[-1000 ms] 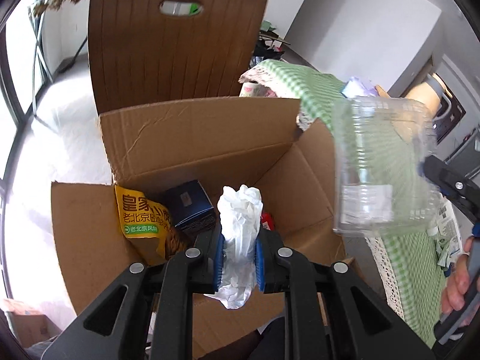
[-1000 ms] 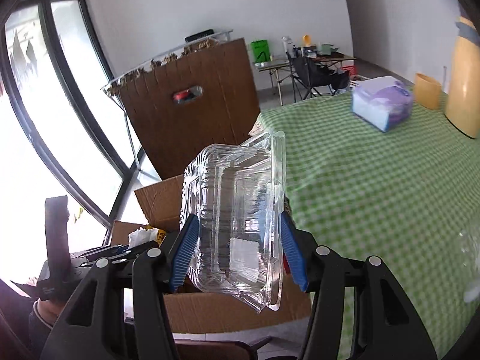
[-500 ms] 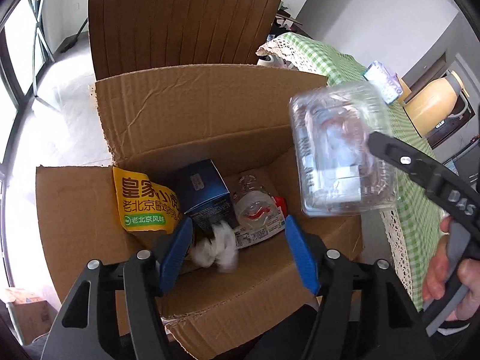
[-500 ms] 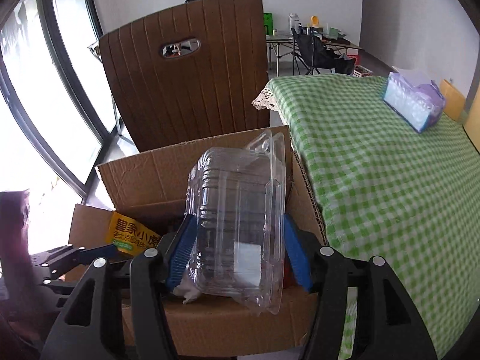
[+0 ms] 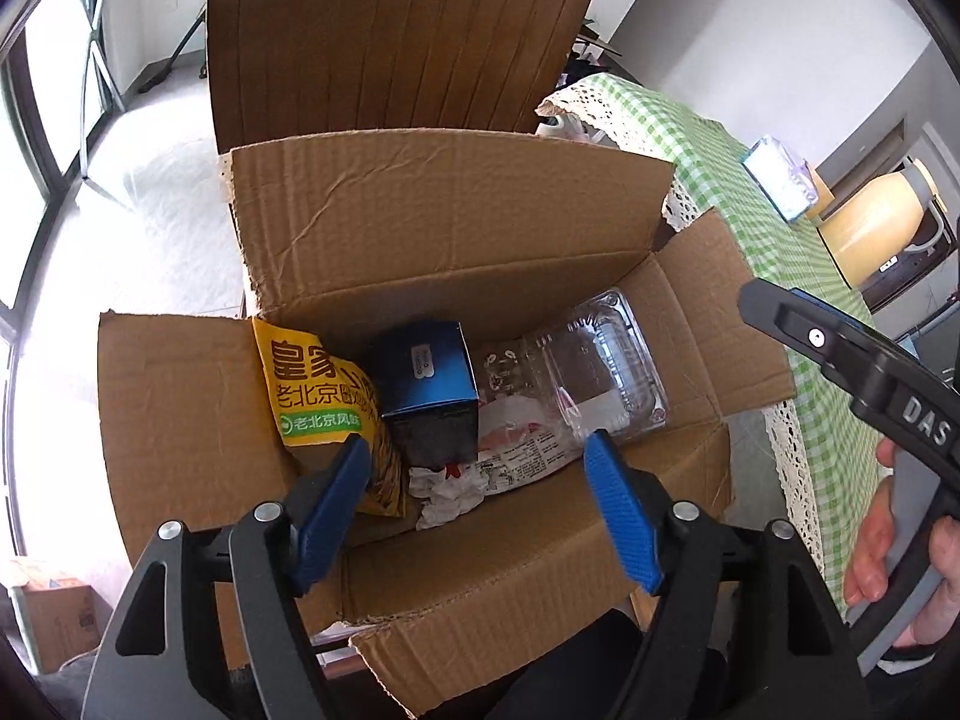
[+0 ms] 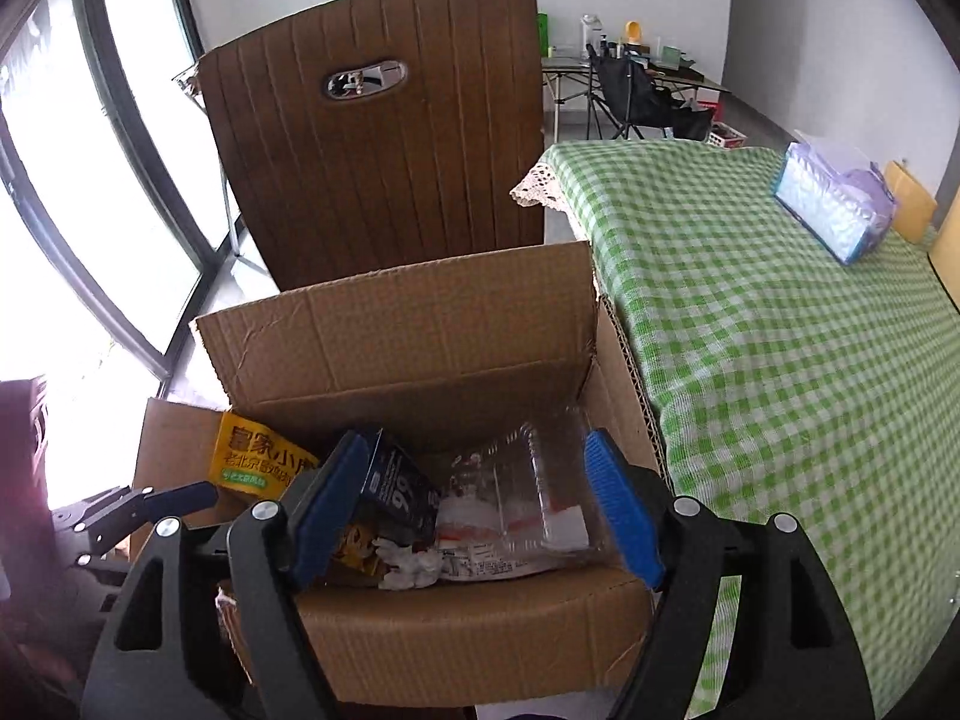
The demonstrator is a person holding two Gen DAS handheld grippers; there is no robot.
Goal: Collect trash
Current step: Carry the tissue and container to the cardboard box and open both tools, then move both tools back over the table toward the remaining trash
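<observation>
An open cardboard box (image 5: pixel 456 228) (image 6: pixel 420 336) sits beside the table. Inside lie a clear plastic clamshell container (image 5: pixel 606 366) (image 6: pixel 540 492), a crumpled white tissue (image 5: pixel 447 489) (image 6: pixel 408 567), a blue carton (image 5: pixel 426 384) (image 6: pixel 399 489), a yellow snack bag (image 5: pixel 318 390) (image 6: pixel 258 459) and a printed wrapper (image 5: pixel 516 456). My left gripper (image 5: pixel 474 492) hangs over the box, its jaws opening with nothing held between them. Over the box's near rim my right gripper (image 6: pixel 474 498) is likewise opening, free of the container. The right gripper's body (image 5: pixel 870 384) and a hand show at the right of the left wrist view.
A brown slatted chair back (image 5: pixel 396 36) (image 6: pixel 384 150) rises behind the box. To the right is a table with a green checked cloth (image 6: pixel 780 348), carrying a tissue pack (image 6: pixel 834 210) and a yellow jug (image 5: pixel 876 228). Windows line the left side.
The left gripper opened and the white tissue fell into the box. The right gripper carried the clear container over the box, opened, and the container now lies inside.
</observation>
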